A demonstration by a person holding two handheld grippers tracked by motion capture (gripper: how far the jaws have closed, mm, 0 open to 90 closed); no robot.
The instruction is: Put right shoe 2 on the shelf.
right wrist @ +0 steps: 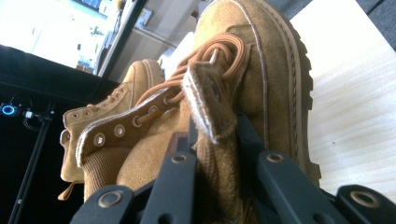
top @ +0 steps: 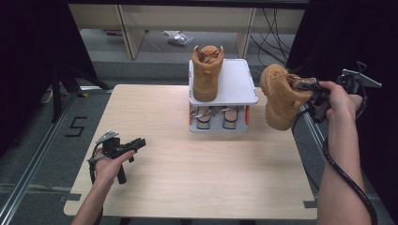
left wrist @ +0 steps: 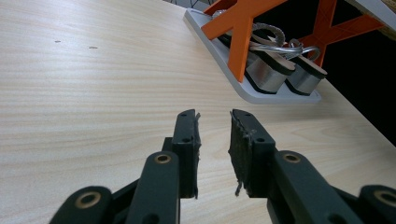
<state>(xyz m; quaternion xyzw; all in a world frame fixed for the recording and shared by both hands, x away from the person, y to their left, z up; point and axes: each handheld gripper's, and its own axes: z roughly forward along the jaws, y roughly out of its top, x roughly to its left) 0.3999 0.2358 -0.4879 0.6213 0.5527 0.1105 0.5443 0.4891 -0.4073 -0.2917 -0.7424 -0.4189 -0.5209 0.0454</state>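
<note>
Right tool (top: 313,89) clamped on collar of boot (top: 280,96), held in air at right of high view beside white rack (top: 237,84). Left tool (top: 136,144) half open, empty, low over counter (top: 197,164). Risk: thin grip on soft collar, so boot may slip, or swing into second boot (top: 206,70) on rack.

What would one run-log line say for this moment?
right gripper: shut on held boot, in air beside rack | left gripper: open, empty | other boot: on rack top

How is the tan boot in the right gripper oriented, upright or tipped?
Tipped: the held boot hangs toe-down beside the rack, clamped at its collar by the right gripper.
</note>
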